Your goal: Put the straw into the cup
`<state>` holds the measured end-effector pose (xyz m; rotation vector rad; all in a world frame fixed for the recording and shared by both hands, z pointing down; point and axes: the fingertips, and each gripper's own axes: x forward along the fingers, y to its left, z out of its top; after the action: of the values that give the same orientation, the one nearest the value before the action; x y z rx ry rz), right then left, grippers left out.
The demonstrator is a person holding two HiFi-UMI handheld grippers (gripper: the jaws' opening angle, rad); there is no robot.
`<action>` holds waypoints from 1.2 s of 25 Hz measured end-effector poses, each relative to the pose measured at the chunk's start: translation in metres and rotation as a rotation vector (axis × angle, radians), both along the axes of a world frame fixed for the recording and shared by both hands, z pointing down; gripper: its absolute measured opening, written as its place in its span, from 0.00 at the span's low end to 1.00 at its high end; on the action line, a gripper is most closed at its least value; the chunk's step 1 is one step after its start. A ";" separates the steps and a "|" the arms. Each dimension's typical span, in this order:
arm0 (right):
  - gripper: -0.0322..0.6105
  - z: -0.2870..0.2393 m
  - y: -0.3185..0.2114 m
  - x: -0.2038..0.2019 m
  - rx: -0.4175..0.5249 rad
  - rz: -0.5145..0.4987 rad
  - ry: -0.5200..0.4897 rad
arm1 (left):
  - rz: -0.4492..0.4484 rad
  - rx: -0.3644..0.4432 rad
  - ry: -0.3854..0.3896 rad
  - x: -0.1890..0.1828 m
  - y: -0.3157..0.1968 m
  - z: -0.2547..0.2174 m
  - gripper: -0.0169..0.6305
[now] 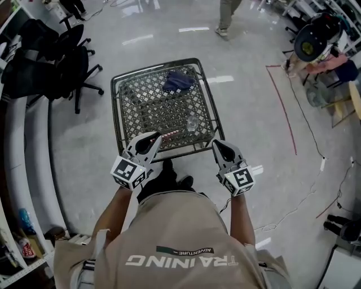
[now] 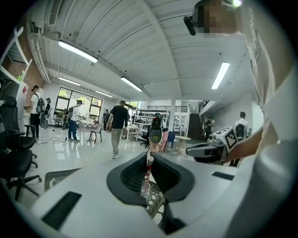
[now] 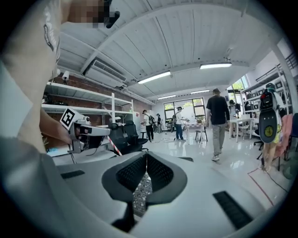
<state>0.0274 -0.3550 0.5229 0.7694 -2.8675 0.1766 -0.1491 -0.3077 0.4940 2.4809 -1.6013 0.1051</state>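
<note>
**Straw (image 1: 171,134) pinched in the left gripper (image 1: 159,137), not in the cup (image 1: 192,122) yet**

Looking down in the head view: left gripper at the near edge of a wire mesh table (image 1: 115,113), lower centre of the frame. Clamped tight on the red-and-white striped straw, which pokes out of the tips toward the right, lying low over the mesh. Same story in the left gripper view: pads closed on the straw, seen as a thin striped stick running up the middle of the frame.

Right gripper (image 1: 215,143) just to the right, also at the table's near edge. Pressed together with nothing in between, going by the right gripper view, only mesh showing past the tips. Apart from the straw, not touching it.

Small clear cup on the mesh, a bit above and to the right of the straw's free end in the head view, between the two grippers and slightly further up the frame. Close to the straw's tip, seemingly apart, though hard to say for sure at this size.

Also on the table: a crumpled blue cloth (image 1: 179,80) toward the far edge, upper centre. Black office chairs (image 1: 67,62) in the upper left, a red tape line (image 1: 282,107) on the floor at the right, somebody's legs (image 1: 227,14) at the top edge.
</note>
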 end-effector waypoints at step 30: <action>0.08 -0.037 -0.090 -0.004 0.100 0.095 0.079 | 0.139 -0.109 0.081 0.006 -0.119 0.047 0.08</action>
<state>0.0231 -0.4445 0.4859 0.9112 -2.7848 0.0140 -0.1429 -0.4264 0.5411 2.4765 -1.3539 0.1065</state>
